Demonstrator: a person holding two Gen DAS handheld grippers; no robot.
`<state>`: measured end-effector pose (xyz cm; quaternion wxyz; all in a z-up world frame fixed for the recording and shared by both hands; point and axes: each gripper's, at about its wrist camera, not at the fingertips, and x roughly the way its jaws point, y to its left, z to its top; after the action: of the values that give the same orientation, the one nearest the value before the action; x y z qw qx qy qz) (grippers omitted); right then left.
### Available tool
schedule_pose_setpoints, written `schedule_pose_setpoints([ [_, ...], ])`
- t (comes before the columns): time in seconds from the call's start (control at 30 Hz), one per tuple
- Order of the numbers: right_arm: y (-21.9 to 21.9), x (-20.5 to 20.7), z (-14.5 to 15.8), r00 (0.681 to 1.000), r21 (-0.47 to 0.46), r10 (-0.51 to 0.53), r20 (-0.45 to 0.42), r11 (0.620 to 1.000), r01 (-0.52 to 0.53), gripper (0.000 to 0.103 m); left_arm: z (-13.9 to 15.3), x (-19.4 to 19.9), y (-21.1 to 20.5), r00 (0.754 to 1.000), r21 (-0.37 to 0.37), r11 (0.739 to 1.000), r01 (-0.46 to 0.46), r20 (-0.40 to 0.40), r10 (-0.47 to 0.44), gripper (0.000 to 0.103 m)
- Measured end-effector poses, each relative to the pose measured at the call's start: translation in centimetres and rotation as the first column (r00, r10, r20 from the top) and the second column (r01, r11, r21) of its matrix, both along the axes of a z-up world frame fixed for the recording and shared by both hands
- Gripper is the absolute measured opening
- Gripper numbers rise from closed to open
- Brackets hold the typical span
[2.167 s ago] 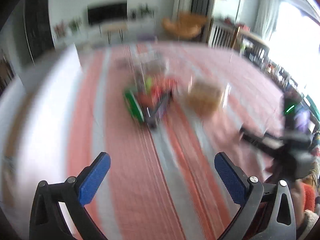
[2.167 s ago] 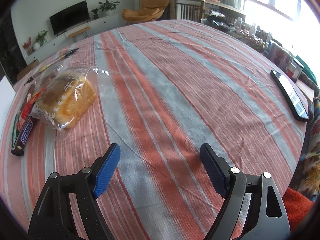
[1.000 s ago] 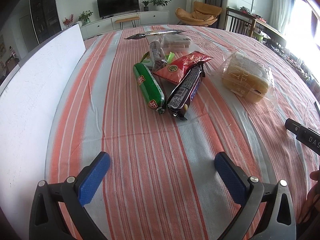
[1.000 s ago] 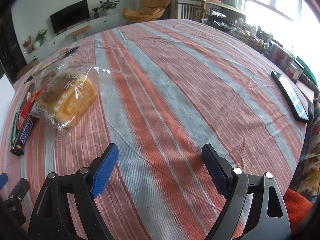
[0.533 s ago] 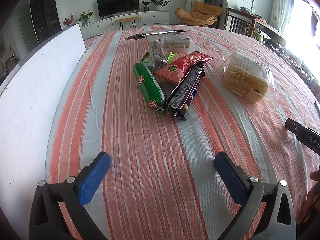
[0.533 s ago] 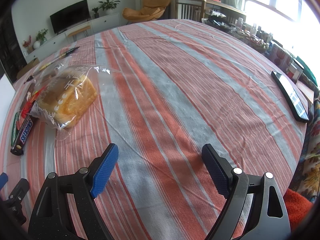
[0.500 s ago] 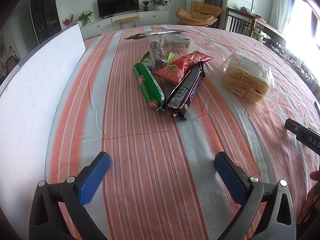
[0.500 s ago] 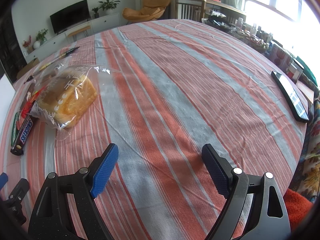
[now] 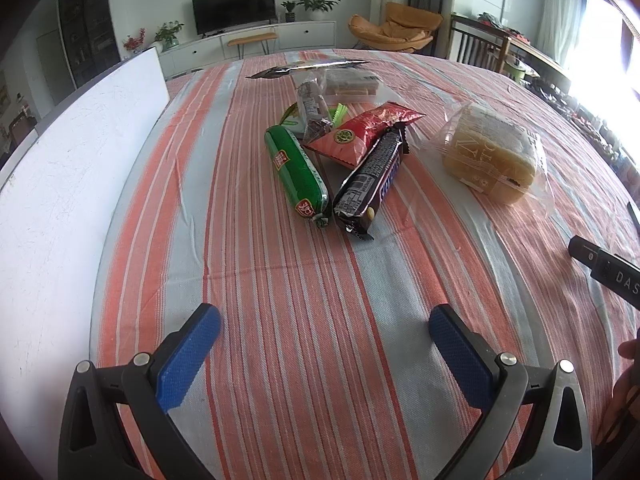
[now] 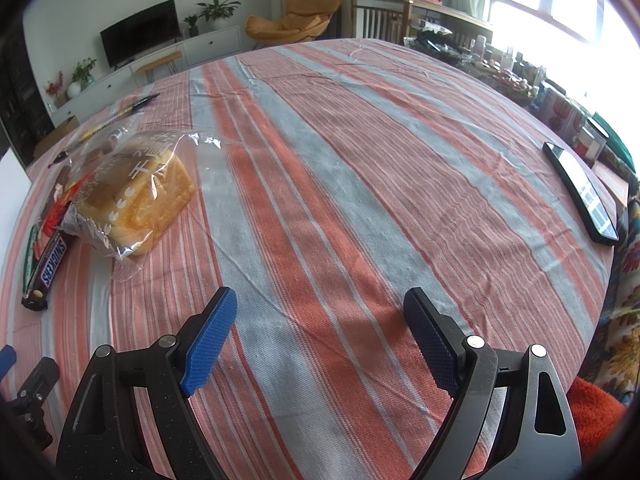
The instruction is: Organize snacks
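A pile of snacks lies on the striped tablecloth ahead of my left gripper [image 9: 325,316], which is open and empty. It holds a green sausage tube [image 9: 296,170], a Snickers bar [image 9: 370,184], a red chip bag [image 9: 360,134] and clear wrapped packs [image 9: 348,86]. A bagged bread loaf [image 9: 490,154] lies to the right of the pile. In the right wrist view the bread loaf [image 10: 138,196] and the Snickers bar [image 10: 50,268] lie at the far left. My right gripper [image 10: 320,312] is open and empty over bare cloth.
A white board [image 9: 60,184] stands along the table's left side. A black phone [image 10: 580,190] lies near the right table edge. The right gripper's body [image 9: 604,274] shows at the right of the left wrist view. A silver wrapper [image 9: 308,68] lies behind the pile.
Over the last second nothing has visibly moved. Before that, the left wrist view was blurred by motion and has since settled facing the snack pile.
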<state>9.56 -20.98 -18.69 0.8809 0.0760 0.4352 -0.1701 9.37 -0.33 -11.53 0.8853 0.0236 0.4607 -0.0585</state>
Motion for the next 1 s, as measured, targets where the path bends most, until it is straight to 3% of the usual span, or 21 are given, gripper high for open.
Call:
schedule_pose_setpoints([
  [0.17, 0.0, 0.0, 0.0, 1.000, 0.000, -0.001, 0.000, 1.000, 0.001, 0.088, 0.5, 0.6, 0.5, 0.995, -0.029, 0.999, 0.027, -0.096, -0.029, 0.103],
  [0.27, 0.0, 0.0, 0.0, 1.000, 0.000, -0.001, 0.000, 1.000, 0.001, 0.088, 2.4, 0.7, 1.9, 0.997, -0.148, 0.988, -0.032, -0.074, 0.021, 0.103],
  [0.37, 0.0, 0.0, 0.0, 1.000, 0.000, -0.001, 0.000, 1.000, 0.001, 0.088, 4.8, 1.8, 3.1, 0.997, -0.206, 0.976, -0.074, -0.024, 0.070, 0.103],
  [0.5, 0.0, 0.0, 0.0, 1.000, 0.000, -0.001, 0.000, 1.000, 0.001, 0.088, 5.9, 5.1, 4.1, 0.989, -0.156, 0.977, -0.146, -0.033, 0.143, 0.103],
  [0.73, 0.0, 0.0, 0.0, 1.000, 0.000, -0.002, 0.000, 1.000, 0.002, 0.088, 3.6, 9.2, 5.4, 0.970, -0.114, 0.968, -0.223, -0.129, 0.208, 0.096],
  [1.0, 0.0, 0.0, 0.0, 1.000, 0.000, -0.002, 0.000, 1.000, 0.002, 0.088, 3.9, 9.8, 6.4, 0.968, -0.171, 0.959, -0.224, -0.153, 0.199, 0.095],
])
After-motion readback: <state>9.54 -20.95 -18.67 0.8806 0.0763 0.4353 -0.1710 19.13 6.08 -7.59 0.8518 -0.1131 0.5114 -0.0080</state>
